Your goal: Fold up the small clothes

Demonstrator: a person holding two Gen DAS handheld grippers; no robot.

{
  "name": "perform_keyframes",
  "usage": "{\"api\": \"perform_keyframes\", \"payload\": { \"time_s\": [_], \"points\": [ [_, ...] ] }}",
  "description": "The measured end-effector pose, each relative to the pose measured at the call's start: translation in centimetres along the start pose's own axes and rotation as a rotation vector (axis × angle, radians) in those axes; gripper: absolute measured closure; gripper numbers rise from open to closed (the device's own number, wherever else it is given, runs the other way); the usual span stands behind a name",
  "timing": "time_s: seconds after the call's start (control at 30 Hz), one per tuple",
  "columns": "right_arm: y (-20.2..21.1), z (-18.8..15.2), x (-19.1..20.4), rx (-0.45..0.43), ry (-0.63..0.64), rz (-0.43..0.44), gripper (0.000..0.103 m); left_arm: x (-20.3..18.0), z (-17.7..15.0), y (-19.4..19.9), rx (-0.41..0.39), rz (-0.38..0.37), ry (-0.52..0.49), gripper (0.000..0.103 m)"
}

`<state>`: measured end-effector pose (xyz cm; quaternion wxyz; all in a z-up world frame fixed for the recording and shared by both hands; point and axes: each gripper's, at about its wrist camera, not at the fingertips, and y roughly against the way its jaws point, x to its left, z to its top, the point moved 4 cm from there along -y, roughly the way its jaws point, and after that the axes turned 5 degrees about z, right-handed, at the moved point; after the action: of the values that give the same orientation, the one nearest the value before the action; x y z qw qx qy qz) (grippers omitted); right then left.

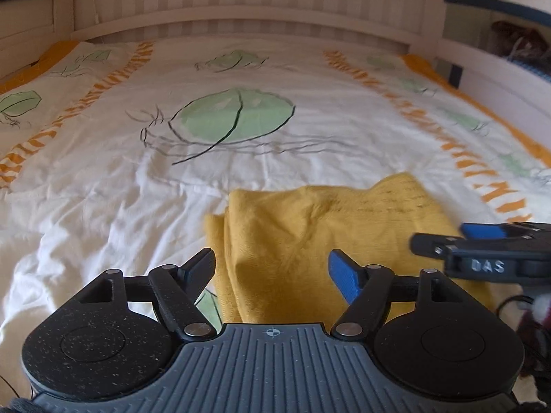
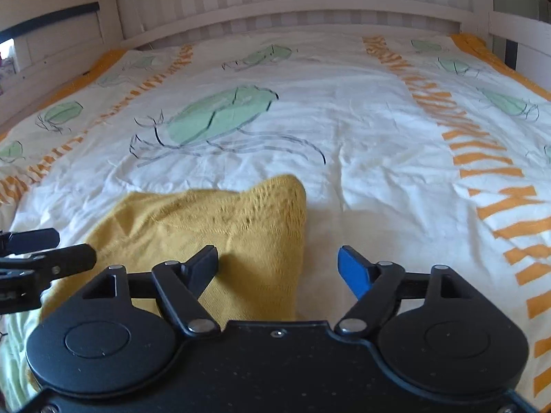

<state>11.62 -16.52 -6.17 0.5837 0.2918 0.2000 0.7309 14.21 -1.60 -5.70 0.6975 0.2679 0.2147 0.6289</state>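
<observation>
On the bed cover (image 1: 103, 189), white with green and orange print, the yellow knit garment (image 1: 310, 227) lies folded in a bunch, close below both my grippers. Left gripper (image 1: 272, 268) spread wide, nothing pinched, garment just beyond its tips. Right gripper (image 2: 279, 268) also wide apart, empty, hanging over the garment's right edge. White slatted headboard (image 2: 292, 7) at far end.
</observation>
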Motion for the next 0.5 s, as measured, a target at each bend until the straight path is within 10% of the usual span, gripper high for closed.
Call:
{"api": "perform_keyframes", "payload": {
  "time_s": [0.3, 0.5],
  "points": [
    [-0.2, -1.6, -0.9, -0.017, -0.042, 0.004, 0.006, 2.5, -1.6, -3.3, 0.082, 0.067, 0.066, 0.000],
    [0.2, -1.6, -1.3, -0.015, -0.070, 0.022, 0.001, 3.7, -1.7, -3.5, 0.117, 0.002, 0.144, 0.000]
  ]
}}
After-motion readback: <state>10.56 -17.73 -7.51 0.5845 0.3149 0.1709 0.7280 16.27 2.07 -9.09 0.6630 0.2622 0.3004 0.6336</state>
